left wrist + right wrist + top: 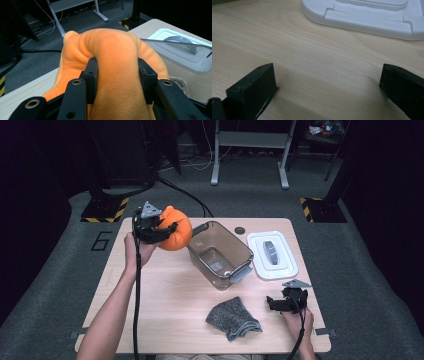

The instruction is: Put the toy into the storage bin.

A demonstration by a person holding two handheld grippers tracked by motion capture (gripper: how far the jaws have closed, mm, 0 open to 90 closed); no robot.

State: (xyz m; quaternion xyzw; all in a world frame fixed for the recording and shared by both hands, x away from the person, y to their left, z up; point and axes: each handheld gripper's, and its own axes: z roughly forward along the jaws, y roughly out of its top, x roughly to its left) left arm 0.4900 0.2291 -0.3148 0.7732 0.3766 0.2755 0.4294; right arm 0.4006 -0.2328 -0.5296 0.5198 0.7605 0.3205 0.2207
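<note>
1. Standing near the middle of the table [165, 295], a clear bin [220, 254] is seen tilted, with a small round object, too small to identify, at its bottom.
2. A white lid [272, 255] is laid just beside the bin, and a grey cloth [232, 318] near the front edge.
3. An orange plush toy [112, 65] is squeezed between the left gripper's [156, 231] partly closed jaws, lifted above the table just left of the bin; the right gripper's [280, 304] jaws are spread wide over bare wood, with nothing held.
</note>
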